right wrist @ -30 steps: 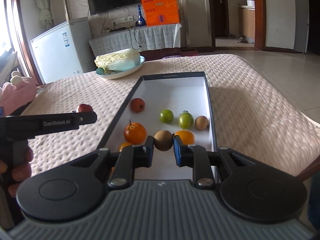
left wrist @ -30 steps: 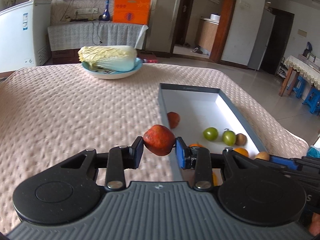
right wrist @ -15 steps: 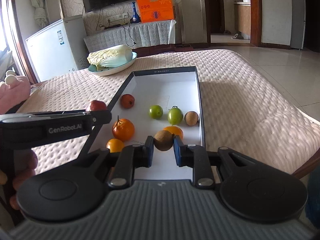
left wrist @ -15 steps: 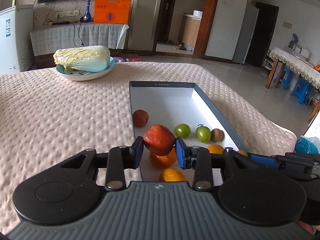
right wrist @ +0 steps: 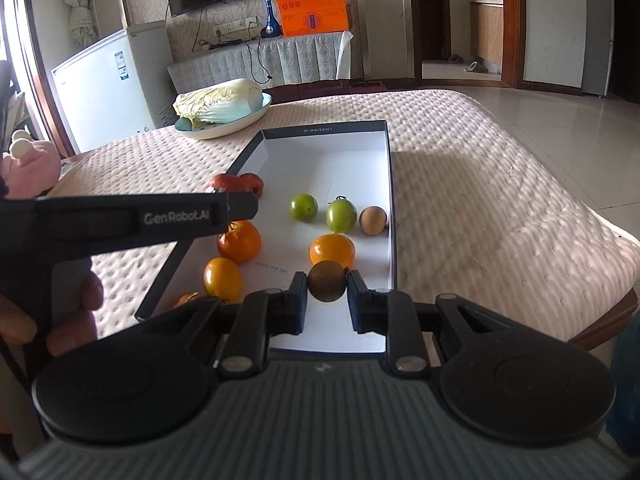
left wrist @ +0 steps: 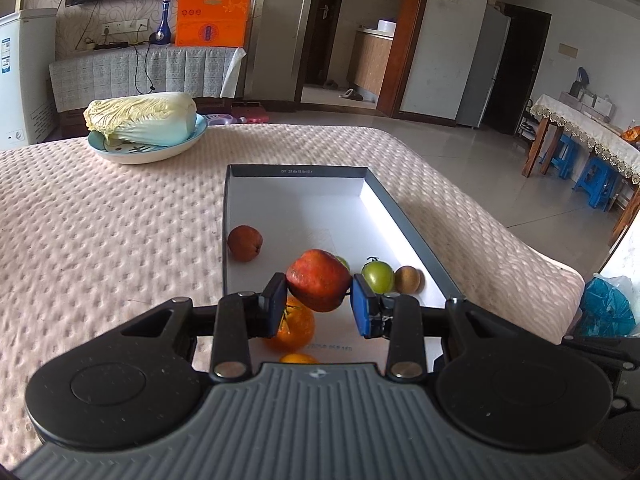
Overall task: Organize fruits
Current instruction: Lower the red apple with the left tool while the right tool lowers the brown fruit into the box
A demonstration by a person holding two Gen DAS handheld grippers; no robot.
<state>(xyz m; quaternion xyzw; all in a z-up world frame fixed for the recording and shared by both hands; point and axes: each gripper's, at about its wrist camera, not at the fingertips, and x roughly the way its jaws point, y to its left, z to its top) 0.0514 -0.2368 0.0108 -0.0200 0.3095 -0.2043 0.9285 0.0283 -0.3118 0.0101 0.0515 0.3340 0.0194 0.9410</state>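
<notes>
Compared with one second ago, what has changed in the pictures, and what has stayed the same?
The left gripper, shut on the red fruit, has carried it sideways from beside the tray's left wall to over the tray, close to the other red fruit lying inside. Nothing was taken or let go. The right gripper stays shut on the brown fruit above the tray's near end; the fruits in the tray lie as before.
</notes>
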